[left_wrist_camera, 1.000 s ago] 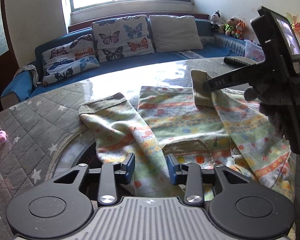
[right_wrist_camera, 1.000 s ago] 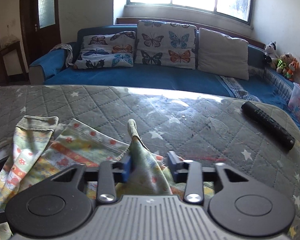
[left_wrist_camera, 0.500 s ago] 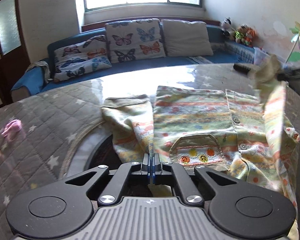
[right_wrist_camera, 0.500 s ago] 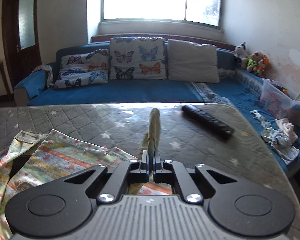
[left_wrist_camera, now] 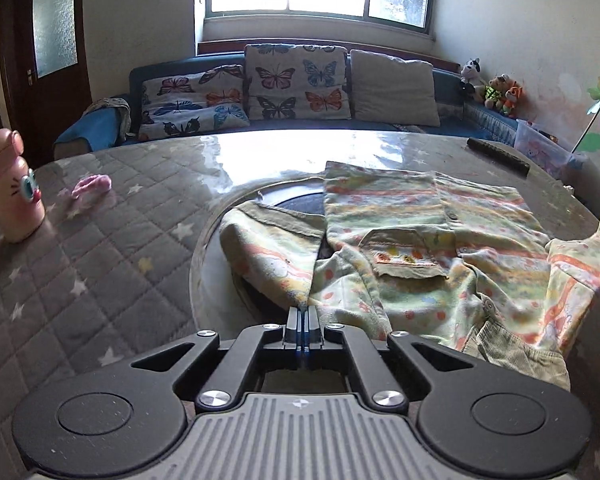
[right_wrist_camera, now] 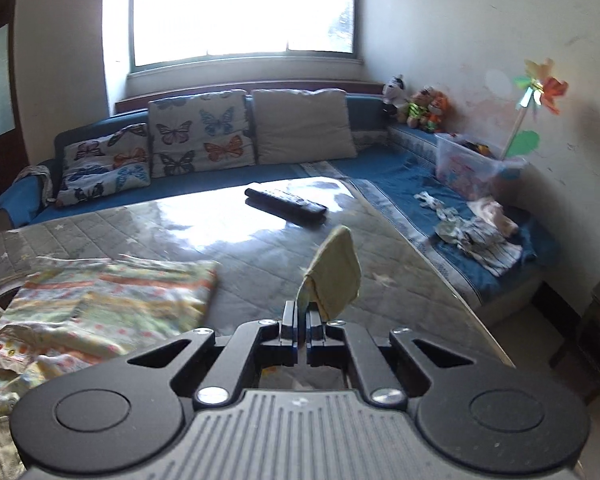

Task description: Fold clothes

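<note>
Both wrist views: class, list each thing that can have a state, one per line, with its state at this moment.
left gripper: shut on the shirt's near edge.
right gripper: shut on a shirt cuff, which sticks up past the fingers.
shirt: partly folded, its right side lifted off the table.
pink bottle: upright.
remote control: lying flat.
door: closed.

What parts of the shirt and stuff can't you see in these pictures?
- Left wrist view: the shirt edge pinched in the left gripper is hidden by its closed fingers.
- Left wrist view: the lifted sleeve runs off the right edge.
- Right wrist view: the shirt's near part is covered by the right gripper body.
- Right wrist view: the remote buttons are too small to read.
</note>
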{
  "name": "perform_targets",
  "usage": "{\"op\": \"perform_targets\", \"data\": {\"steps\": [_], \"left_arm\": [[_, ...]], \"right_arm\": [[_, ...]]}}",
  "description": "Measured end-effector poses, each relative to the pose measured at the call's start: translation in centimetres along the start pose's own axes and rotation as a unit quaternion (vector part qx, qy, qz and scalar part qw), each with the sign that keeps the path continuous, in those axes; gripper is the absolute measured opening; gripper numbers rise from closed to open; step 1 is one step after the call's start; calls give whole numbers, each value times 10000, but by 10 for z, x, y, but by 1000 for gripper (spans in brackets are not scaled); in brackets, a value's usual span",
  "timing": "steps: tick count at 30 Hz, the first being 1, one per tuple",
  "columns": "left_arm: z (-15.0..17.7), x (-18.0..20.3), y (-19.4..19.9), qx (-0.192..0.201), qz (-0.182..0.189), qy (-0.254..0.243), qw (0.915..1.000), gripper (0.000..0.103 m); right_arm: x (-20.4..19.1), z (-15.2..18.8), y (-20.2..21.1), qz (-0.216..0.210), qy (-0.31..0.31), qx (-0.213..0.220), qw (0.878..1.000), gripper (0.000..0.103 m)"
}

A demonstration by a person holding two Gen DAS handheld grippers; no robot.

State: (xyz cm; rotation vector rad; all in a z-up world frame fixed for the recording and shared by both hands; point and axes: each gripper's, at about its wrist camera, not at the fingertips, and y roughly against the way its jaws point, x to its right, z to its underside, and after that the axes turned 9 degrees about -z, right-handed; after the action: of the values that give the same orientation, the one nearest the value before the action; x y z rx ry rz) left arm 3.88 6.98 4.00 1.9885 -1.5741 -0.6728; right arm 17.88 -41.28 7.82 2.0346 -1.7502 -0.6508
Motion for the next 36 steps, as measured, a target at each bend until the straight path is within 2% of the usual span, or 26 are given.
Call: {"op": "perform_targets", "data": {"steps": [6, 10, 13, 15, 17, 18, 21, 24, 26, 28, 32, 36], "left_arm": [[24, -5, 27, -151, 184, 19, 9997, 1], [39, -8, 31, -375, 241, 38, 9990, 1], [46, -12, 32, -504, 314, 108, 9982, 1], [48, -13, 30, -573, 289, 67, 9979, 1], [49, -14, 27, -617, 271, 10, 9977, 2], [48, -14, 26, -629, 264, -22, 9977, 3], [48, -17, 26, -627, 249, -96, 9977, 6], [46, -18, 31, -531, 238, -149, 9982, 7], [45, -19, 35, -455, 221, -166, 9986, 14], [43, -20, 38, -385, 178, -172, 9990, 27], [38, -24, 41, -298, 41, -134, 9995, 32], [30, -26, 42, -200, -91, -89, 9997, 33]], "right_arm": [[32, 30, 12, 315, -338, -148, 9988, 3], [54, 51, 19, 539, -573, -253, 9966, 3], [63, 61, 23, 557, -712, -338, 9953, 3], [72, 74, 20, 558, -817, -549, 9936, 5], [76, 81, 19, 612, -871, -678, 9920, 14], [79, 85, 20, 656, -899, -742, 9910, 15], [85, 86, 23, 862, -918, -718, 9894, 19], [88, 78, 30, 1066, -847, -495, 9895, 22], [86, 73, 30, 988, -742, -451, 9913, 24], [81, 69, 23, 841, -624, -470, 9934, 24], [70, 66, -4, 491, -494, -668, 9953, 24], [65, 66, -31, 464, -509, -848, 9940, 24]]}}
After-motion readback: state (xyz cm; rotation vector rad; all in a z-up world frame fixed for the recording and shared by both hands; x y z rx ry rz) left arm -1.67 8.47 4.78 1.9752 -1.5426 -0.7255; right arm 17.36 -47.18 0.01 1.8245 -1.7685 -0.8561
